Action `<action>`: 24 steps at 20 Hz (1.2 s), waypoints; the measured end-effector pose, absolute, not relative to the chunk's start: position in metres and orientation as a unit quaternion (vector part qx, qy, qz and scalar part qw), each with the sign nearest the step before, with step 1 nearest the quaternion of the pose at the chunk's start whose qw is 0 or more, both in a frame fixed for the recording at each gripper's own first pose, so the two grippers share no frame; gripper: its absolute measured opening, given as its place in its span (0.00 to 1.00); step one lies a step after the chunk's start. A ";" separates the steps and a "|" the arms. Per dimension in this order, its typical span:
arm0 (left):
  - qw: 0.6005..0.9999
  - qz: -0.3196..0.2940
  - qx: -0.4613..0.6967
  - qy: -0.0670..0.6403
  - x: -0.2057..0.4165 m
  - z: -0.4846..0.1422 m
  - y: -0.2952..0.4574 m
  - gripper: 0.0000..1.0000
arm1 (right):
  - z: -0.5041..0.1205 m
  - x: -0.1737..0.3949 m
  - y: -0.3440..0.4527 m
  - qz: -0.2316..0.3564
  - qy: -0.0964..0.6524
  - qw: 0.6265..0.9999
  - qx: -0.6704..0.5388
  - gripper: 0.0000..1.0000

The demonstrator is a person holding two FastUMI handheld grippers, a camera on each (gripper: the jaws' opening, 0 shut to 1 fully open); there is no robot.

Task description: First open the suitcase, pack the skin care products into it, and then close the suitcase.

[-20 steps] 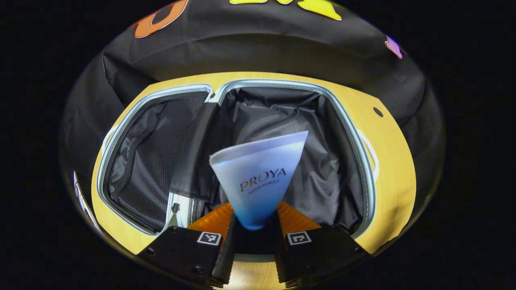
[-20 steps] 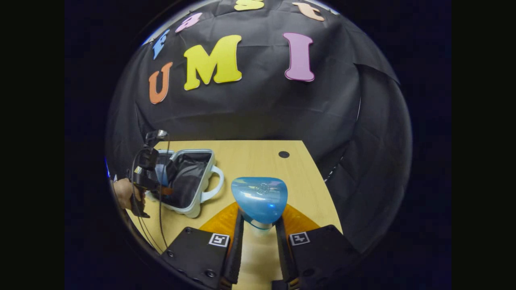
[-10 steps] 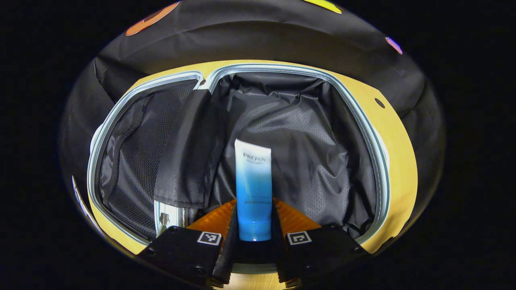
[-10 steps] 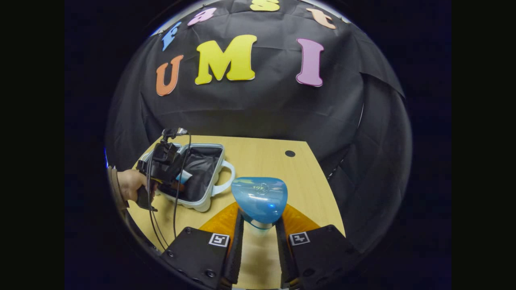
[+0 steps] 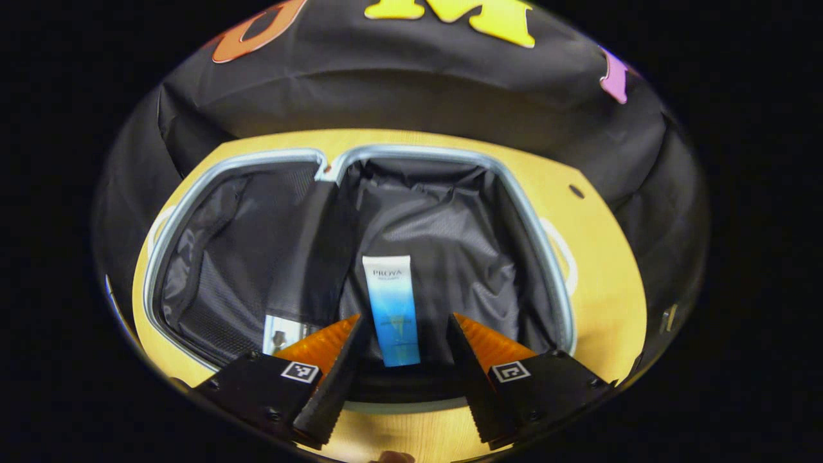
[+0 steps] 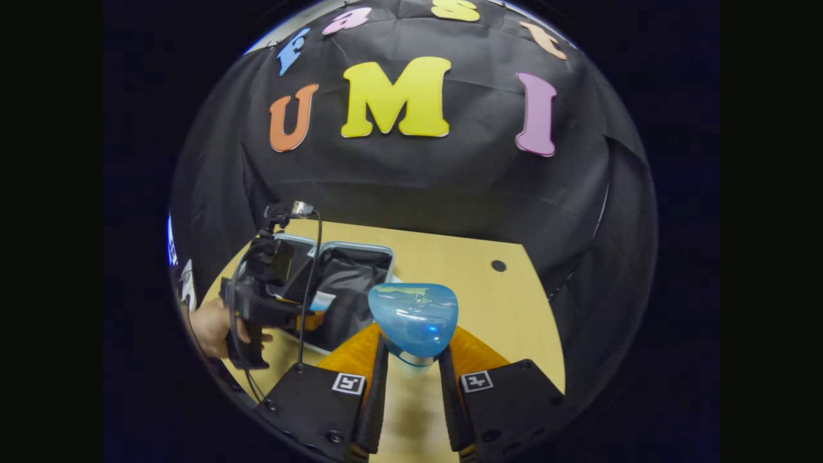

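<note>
The suitcase (image 5: 533, 218) lies open on the wooden table, with a pale blue rim and black lining. A white-and-blue tube (image 5: 391, 308) lies flat in its right half. My left gripper (image 5: 405, 321) hangs open just above it, one orange finger on each side and neither touching it. In the right gripper view, my right gripper (image 6: 413, 350) is shut on a rounded translucent blue bottle (image 6: 413, 318) above the table. The suitcase (image 6: 360, 246) lies ahead to the left. A hand (image 6: 212, 328) holds the left gripper (image 6: 308, 315) over it, and the tube's white end (image 6: 321, 301) pokes out.
A mesh pocket lines the suitcase's left half (image 5: 218, 270), and a black fabric flap (image 5: 308, 257) hangs over the hinge. The table (image 6: 488, 308) has a small round hole (image 6: 498, 265) to the right of the case. Black cloth walls stand close behind and to the sides.
The left gripper has opened and let go of the tube, which now lies in the suitcase's right half, and has pulled back a little. The right gripper has carried the blue bottle closer to the suitcase.
</note>
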State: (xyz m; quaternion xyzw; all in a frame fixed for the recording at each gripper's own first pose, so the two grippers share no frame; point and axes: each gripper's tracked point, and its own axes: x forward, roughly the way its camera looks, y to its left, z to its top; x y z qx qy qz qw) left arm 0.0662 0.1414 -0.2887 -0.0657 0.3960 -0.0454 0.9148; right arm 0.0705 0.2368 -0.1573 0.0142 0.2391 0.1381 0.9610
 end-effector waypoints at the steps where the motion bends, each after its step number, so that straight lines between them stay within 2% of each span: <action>1: 0.927 -0.052 -0.067 0.366 0.065 -0.275 0.144 0.87 | -0.162 0.081 0.254 0.150 0.247 0.957 0.018 0.37; 5: 0.964 -0.058 -0.056 0.255 0.045 -0.221 0.181 0.88 | -0.198 0.120 0.319 0.188 0.279 0.942 -0.001 0.37; 8: 0.976 -0.045 -0.017 0.213 0.027 -0.205 0.223 0.88 | -0.237 0.123 0.358 0.206 0.329 0.921 0.005 0.37; 14: 0.979 0.042 -0.032 0.197 0.004 -0.203 0.319 0.88 | -0.289 0.125 0.390 0.188 0.413 0.890 0.033 0.37; 18: 0.973 0.110 -0.064 0.191 0.003 -0.213 0.394 0.88 | -0.288 0.148 0.401 0.168 0.423 0.888 0.057 0.37; 19: 0.970 0.121 -0.076 0.195 0.007 -0.215 0.408 0.88 | -0.290 0.154 0.402 0.160 0.427 0.888 0.062 0.35; 24: 0.947 0.169 -0.160 0.221 0.032 -0.247 0.476 0.88 | -0.307 0.177 0.405 0.124 0.451 0.882 0.061 0.37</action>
